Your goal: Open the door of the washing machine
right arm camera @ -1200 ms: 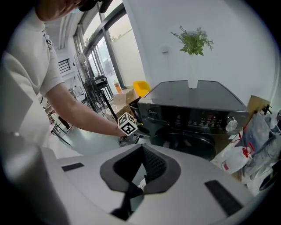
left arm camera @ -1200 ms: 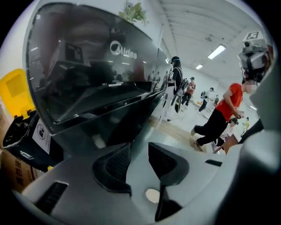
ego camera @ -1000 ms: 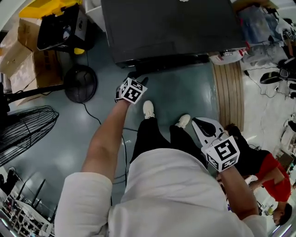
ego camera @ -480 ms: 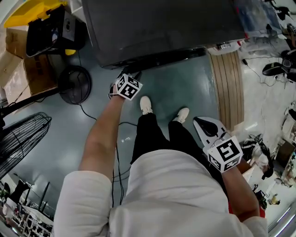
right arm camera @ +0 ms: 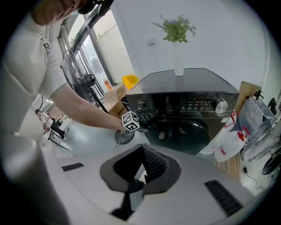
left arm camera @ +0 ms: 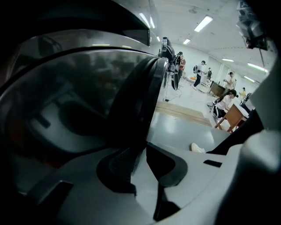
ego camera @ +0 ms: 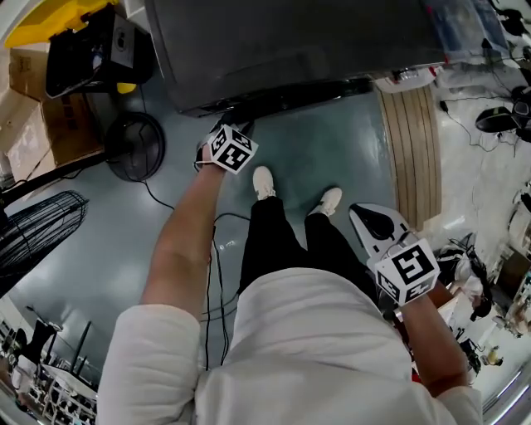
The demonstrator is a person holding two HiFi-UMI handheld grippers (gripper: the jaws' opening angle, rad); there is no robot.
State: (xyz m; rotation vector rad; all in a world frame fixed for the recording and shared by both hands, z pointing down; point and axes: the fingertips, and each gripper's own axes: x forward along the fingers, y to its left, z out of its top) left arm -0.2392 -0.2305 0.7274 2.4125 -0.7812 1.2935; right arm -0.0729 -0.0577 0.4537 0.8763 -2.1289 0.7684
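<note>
The black front-loading washing machine (ego camera: 290,41) (right arm camera: 184,92) stands ahead, its round glass door (right arm camera: 180,134) flush with the front. My left gripper (ego camera: 239,127) (left arm camera: 145,151) (right arm camera: 141,127) is at the door's left side. Its jaws are closing, with the dark door rim (left arm camera: 136,101) running down between the two pads and filling the gap. The curved glass (left arm camera: 66,110) fills the left of that view. My right gripper (ego camera: 365,217) (right arm camera: 142,151) hangs back by the person's right leg, shut with nothing in it, pointed at the machine.
A round fan base (ego camera: 141,148) and a large floor fan (ego camera: 33,241) stand left of the machine, with a cardboard box (ego camera: 33,91) and a yellow bin (ego camera: 58,17). A cable (ego camera: 216,249) lies on the floor. A wooden platform (ego camera: 411,149) and plastic bags (right arm camera: 230,140) are on the right.
My left gripper has sunk a little and come up against the door's edge. The right gripper has stayed by the person's side.
</note>
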